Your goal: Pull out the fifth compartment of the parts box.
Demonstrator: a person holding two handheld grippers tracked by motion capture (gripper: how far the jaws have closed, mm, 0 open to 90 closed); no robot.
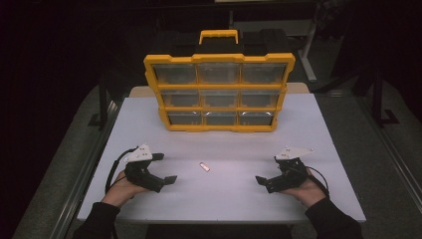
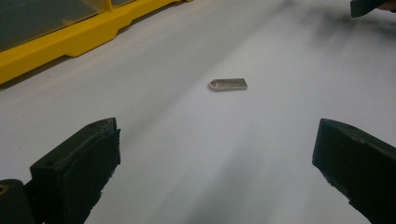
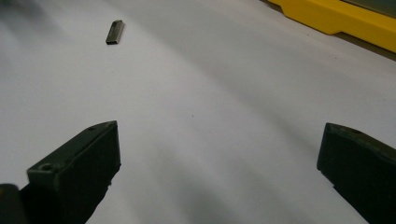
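Observation:
A small flat metal USB stick (image 1: 204, 167) lies on the white table (image 1: 219, 199), midway between the two hands. In the left gripper view the stick (image 2: 228, 84) rests a short way ahead of the wide-apart jaws. The right gripper view shows the stick (image 3: 114, 32) far off at the upper left. My left gripper (image 1: 163, 168) rests low on the table at the left, open, with nothing in it. My right gripper (image 1: 267, 169) sits at the right, open and empty too. A yellow organizer case (image 1: 219, 92) with clear drawers stands upright at the table's back.
The organizer's yellow base (image 2: 70, 42) runs along the upper left of the left gripper view and the same base (image 3: 345, 18) across the upper right of the right gripper view. Dark floor and a table leg frame (image 1: 102, 107) surround the table.

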